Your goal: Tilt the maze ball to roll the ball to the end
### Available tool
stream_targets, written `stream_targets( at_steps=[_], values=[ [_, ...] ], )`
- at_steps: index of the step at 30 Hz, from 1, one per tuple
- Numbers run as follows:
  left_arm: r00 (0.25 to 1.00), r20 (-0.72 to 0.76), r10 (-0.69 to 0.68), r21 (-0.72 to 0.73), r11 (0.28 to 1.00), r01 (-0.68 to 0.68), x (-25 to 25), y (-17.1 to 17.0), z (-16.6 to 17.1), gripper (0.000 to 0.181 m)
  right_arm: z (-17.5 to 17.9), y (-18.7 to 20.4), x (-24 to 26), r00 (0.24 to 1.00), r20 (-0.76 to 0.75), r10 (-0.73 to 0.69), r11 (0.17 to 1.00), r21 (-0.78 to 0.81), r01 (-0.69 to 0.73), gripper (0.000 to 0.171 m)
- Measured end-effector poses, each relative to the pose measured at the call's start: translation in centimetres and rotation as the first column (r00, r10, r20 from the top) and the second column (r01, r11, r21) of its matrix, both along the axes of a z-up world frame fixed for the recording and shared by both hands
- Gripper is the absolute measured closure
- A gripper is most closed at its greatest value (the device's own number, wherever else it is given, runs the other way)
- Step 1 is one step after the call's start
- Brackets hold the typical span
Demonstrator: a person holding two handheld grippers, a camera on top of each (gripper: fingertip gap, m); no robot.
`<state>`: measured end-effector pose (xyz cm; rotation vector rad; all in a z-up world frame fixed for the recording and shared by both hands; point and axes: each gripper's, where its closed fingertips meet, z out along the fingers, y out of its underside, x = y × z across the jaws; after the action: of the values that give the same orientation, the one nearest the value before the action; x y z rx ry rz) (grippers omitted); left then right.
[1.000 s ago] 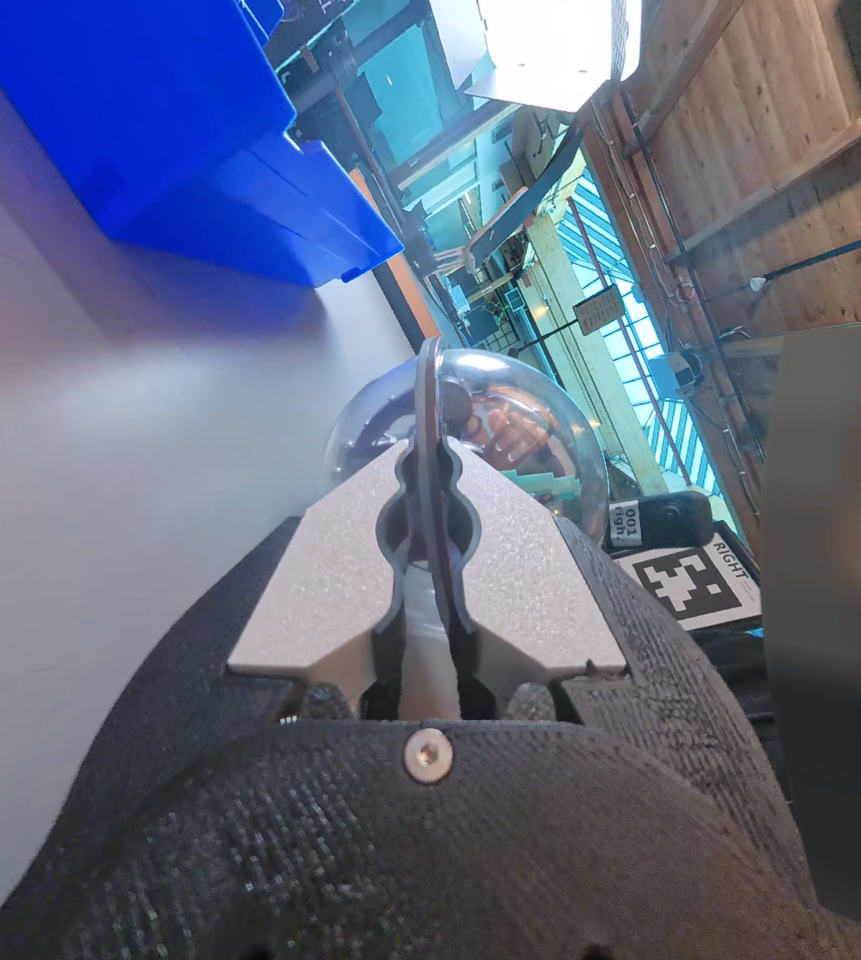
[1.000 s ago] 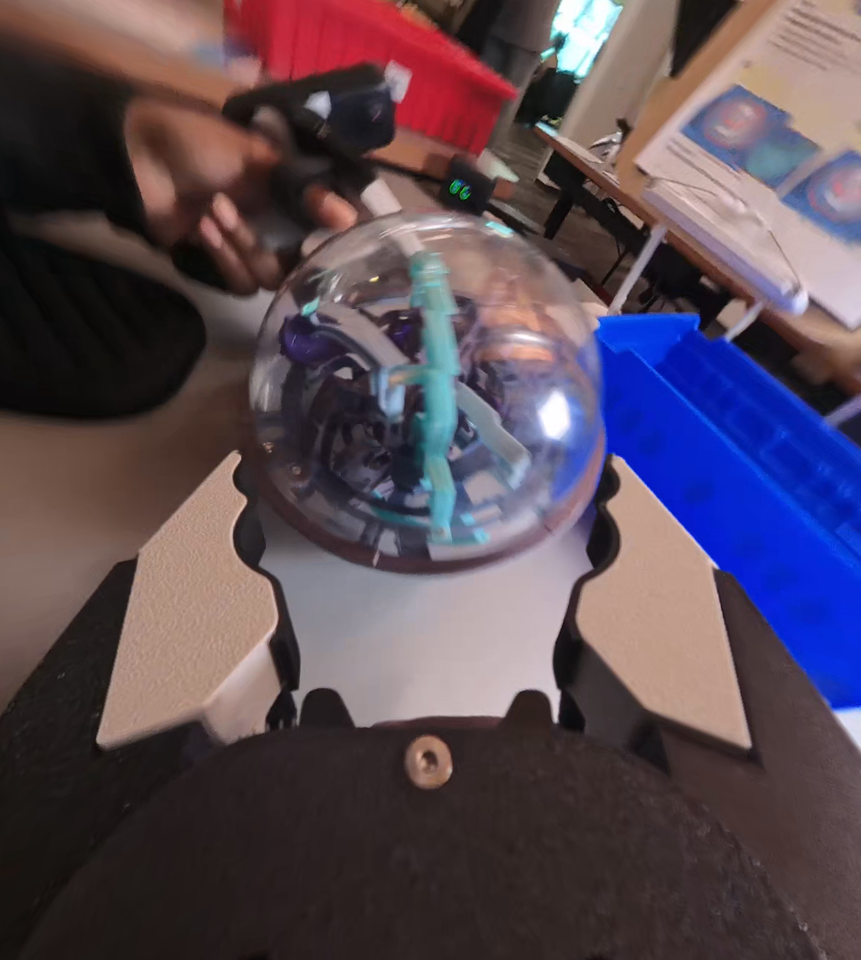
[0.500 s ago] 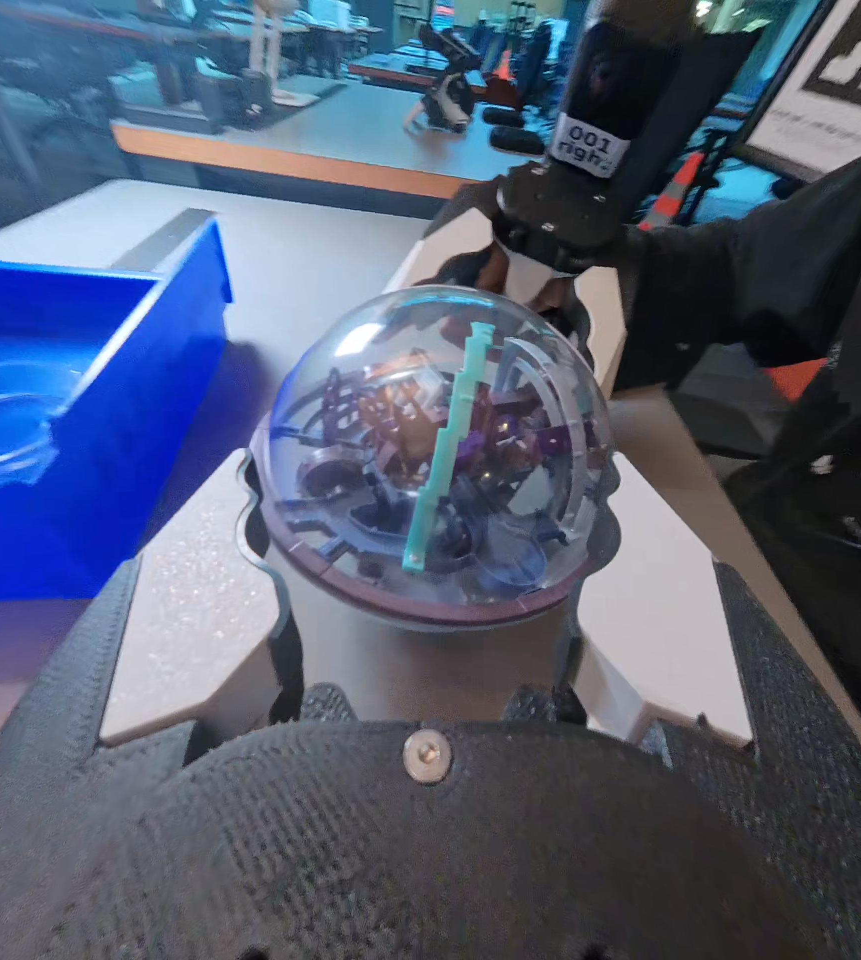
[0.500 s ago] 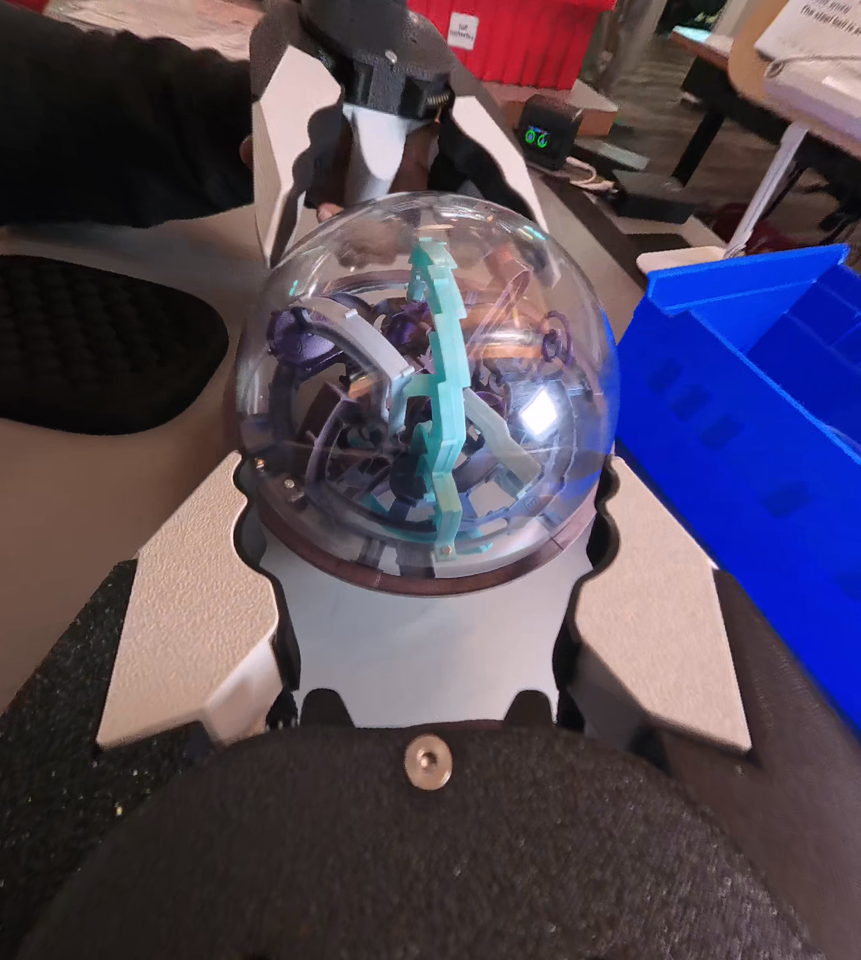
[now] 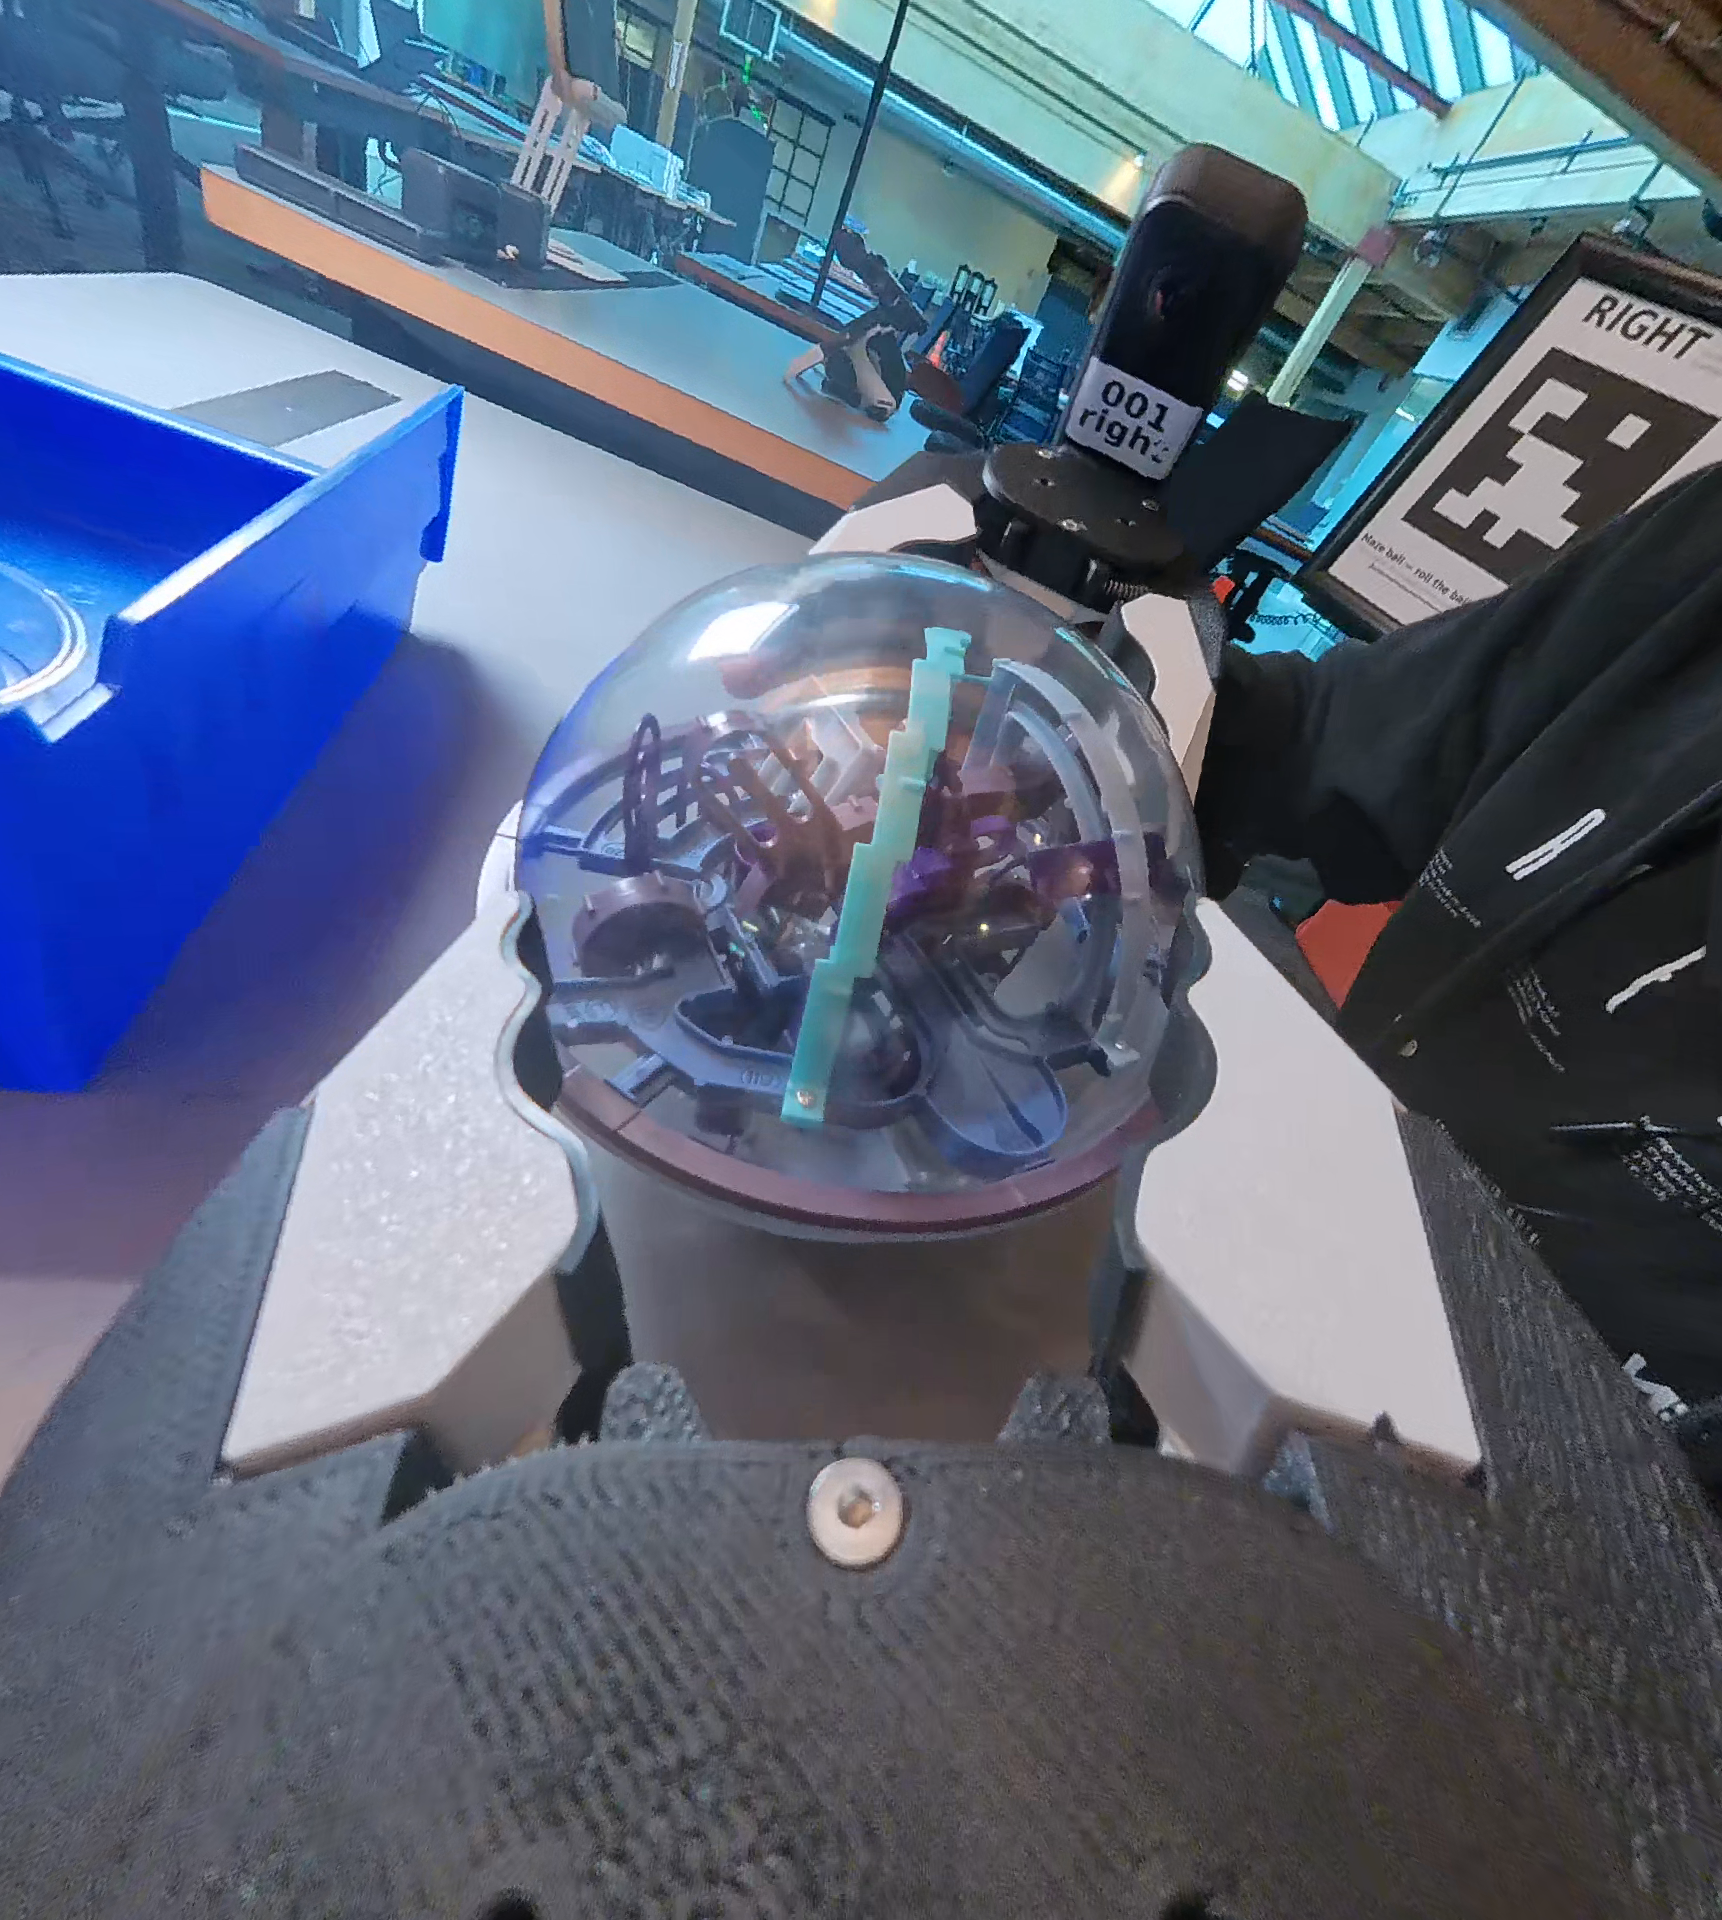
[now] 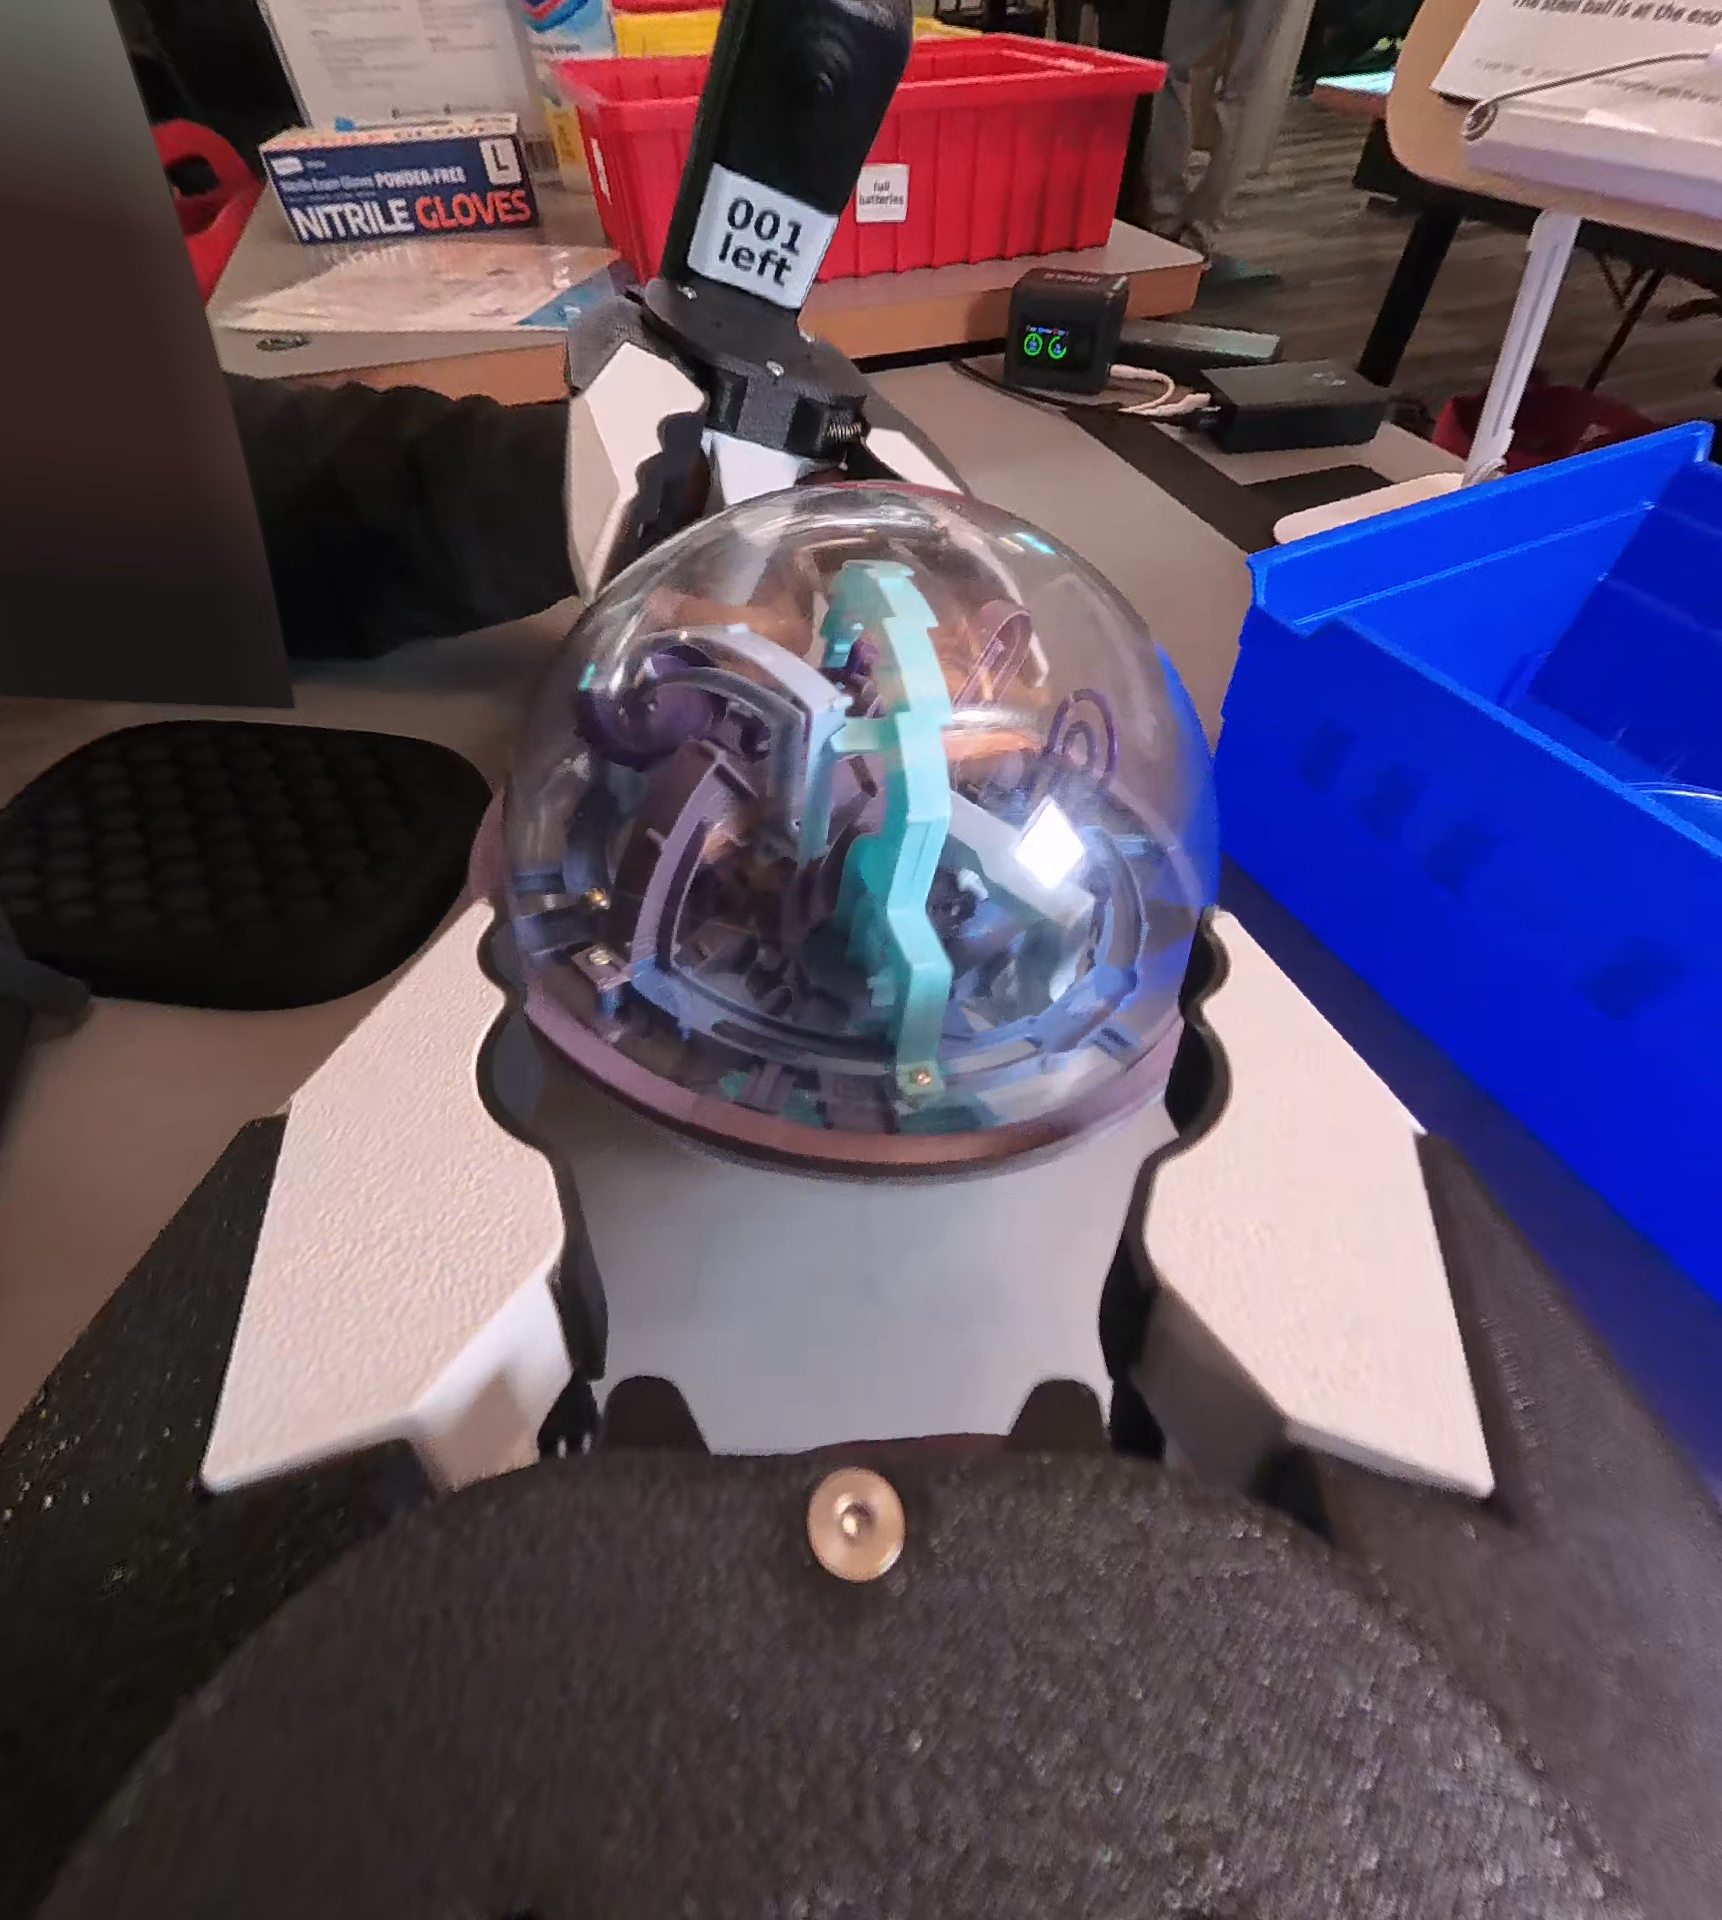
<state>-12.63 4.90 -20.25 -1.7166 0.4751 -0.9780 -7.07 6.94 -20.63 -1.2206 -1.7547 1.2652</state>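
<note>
The maze ball (image 5: 836, 831) is a clear dome with a teal stepped track and purple and grey tracks inside, on a dark rim. My left gripper (image 5: 852, 883) has its fingers spread wide and pressed against both sides of the ball. My right gripper (image 6: 852, 914) holds the same ball (image 6: 836, 810) from the opposite side, its fingers also touching both sides. Each gripper's body shows behind the ball in the other's view: the right one (image 5: 1137, 488) and the left one (image 6: 763, 260). I cannot make out the small steel ball. The table hides under the dome.
A blue bin (image 5: 213, 727) stands close beside the ball, also in the right wrist view (image 6: 1511, 831). A black mat (image 6: 213, 862) lies on the table. A person's dark sleeve (image 5: 1563, 831) is behind. A red bin (image 6: 940, 156) and a glove box (image 6: 400, 187) sit farther back.
One second ago my left gripper was rolled sideways with its jaws pinched on the ball's thin rim. Now it is level, with fingers wide around the dome. The right gripper's hold has stayed.
</note>
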Motion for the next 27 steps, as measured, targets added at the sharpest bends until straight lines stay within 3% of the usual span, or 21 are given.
stream_targets(
  at_steps=[4, 13, 19, 21, 24, 27],
  values=[
    [1.0, -0.015, 0.012, 0.011, 1.0, -0.011, 0.1, -0.2, -0.4, 0.066, 0.4, 0.3, 1.8, 0.999, -0.006, -0.047, 0.999, 0.009, 0.047, 0.046],
    [0.999, -0.03, 0.038, 0.036, 0.999, -0.037, 1.0, -0.7, -1.2, 0.072, -2.4, 0.2, 2.8, 0.985, 0.042, -0.165, 0.985, 0.062, 0.162, 0.044],
    [0.999, 0.044, 0.029, -0.116, 0.993, -0.023, 1.6, -1.2, -2.9, 0.073, -1.2, 0.4, 2.4, 0.991, 0.041, -0.127, 0.99, 0.06, 0.124, 0.042],
    [0.996, -0.076, -0.041, -0.175, 0.984, 0.027, 1.5, -2.1, -4.2, 0.077, -0.5, 0.6, 2.3, 0.994, 0.057, -0.096, 0.994, 0.057, 0.092, 0.052],
    [0.975, -0.218, 0.052, 0.03, 0.998, -0.047, -0.1, -0.9, -1.2, 0.061, 0.4, 0.8, 1.9, 0.995, 0.093, -0.038, 0.998, 0.048, 0.034, 0.055],
    [0.941, -0.337, -0.008, 0.13, 0.99, 0.055, 0.9, -0.2, 1.0, 0.049, 0.7, 0.7, 0.4, 0.992, 0.127, 0.022, 1.0, 0.013, -0.023, 0.054]
  ],
)
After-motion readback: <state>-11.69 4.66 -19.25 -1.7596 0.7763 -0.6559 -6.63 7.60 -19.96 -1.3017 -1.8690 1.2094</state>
